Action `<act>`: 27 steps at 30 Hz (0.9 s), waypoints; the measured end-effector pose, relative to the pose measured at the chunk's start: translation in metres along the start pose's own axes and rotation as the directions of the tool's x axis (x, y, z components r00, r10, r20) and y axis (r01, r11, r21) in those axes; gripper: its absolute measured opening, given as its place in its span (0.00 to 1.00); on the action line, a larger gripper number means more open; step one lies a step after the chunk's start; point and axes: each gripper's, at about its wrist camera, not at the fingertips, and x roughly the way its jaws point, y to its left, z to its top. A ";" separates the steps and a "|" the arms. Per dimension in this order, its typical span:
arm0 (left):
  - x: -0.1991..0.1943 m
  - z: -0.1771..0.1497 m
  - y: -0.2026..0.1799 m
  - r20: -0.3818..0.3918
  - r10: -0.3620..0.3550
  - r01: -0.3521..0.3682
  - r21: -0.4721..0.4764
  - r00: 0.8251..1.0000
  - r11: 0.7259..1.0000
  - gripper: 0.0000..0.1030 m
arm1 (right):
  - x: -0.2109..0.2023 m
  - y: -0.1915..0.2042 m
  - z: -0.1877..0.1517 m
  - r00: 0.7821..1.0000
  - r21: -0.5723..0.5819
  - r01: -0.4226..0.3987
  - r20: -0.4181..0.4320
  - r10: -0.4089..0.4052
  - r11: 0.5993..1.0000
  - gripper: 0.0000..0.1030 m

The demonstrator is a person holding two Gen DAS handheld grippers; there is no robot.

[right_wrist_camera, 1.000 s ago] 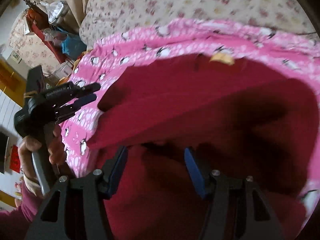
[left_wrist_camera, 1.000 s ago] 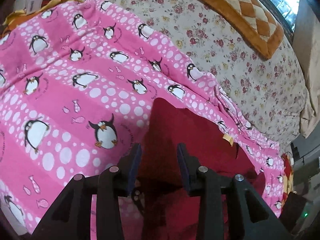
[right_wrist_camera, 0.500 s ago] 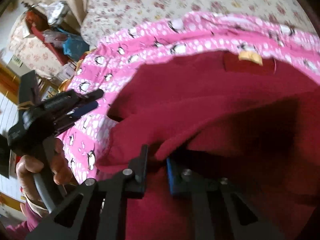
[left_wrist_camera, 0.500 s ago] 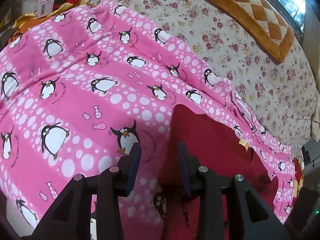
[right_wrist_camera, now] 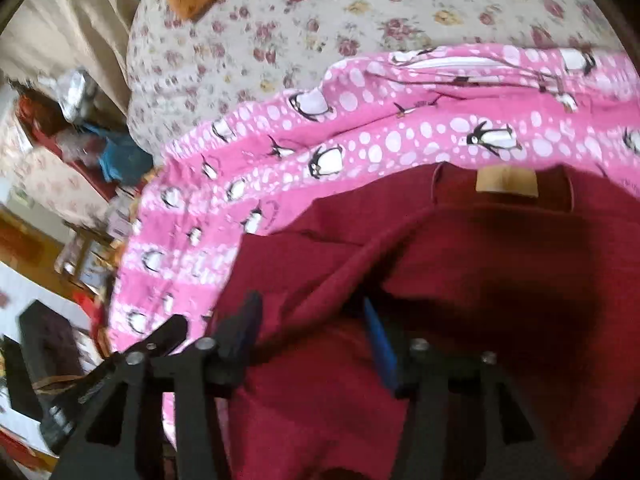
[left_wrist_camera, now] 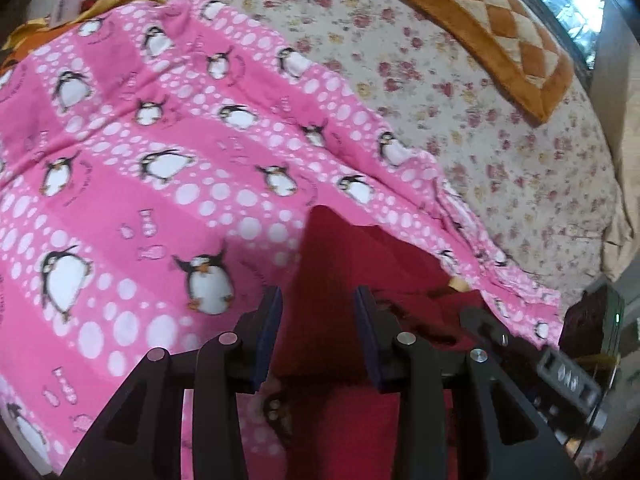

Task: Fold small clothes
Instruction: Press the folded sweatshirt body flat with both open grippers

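Your left claw [left_wrist_camera: 316, 328] has its jaws a modest gap apart, with a corner of the red garment [left_wrist_camera: 344, 280] running up between them; whether the pads actually press the cloth you cannot tell. To its left spreads the pink penguin blanket [left_wrist_camera: 160, 184], on which the garment lies. Your right claw [right_wrist_camera: 312, 328] has just been opening: its jaws stand apart with a loose fold of the garment [right_wrist_camera: 500, 272] draped between them, not squeezed. Beyond it sits the garment's tan label [right_wrist_camera: 506, 184], near the blanket's [right_wrist_camera: 360, 140] far edge, over the floral sheet [right_wrist_camera: 320, 12].
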 end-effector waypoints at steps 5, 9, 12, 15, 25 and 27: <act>0.008 -0.003 -0.020 -0.013 -0.058 0.059 0.049 0.998 0.997 0.26 | -0.048 -0.009 -0.022 0.999 -0.091 0.051 0.024 -0.049 0.995 0.60; 0.011 -0.008 -0.033 -0.005 -0.034 0.034 0.107 0.999 0.994 0.26 | -0.085 -0.031 -0.035 0.993 -0.110 0.114 0.037 -0.110 0.987 0.62; 0.015 -0.009 -0.031 0.005 -0.005 0.005 0.104 1.000 0.995 0.26 | -0.090 -0.033 -0.036 0.992 -0.126 0.121 0.050 -0.116 0.985 0.62; 0.024 -0.006 -0.027 -0.009 0.006 -0.005 0.083 1.000 0.997 0.26 | -0.089 -0.032 -0.037 0.992 -0.116 0.121 0.045 -0.116 0.986 0.62; 0.056 0.007 -0.047 -0.071 0.086 -0.080 0.077 0.994 0.994 0.27 | -0.097 -0.039 -0.057 0.932 -0.234 0.362 0.068 -0.356 0.902 0.62; 0.069 0.010 -0.055 -0.094 0.106 -0.097 0.096 0.990 0.991 0.27 | -0.101 -0.043 -0.062 0.926 -0.239 0.377 0.069 -0.372 0.895 0.62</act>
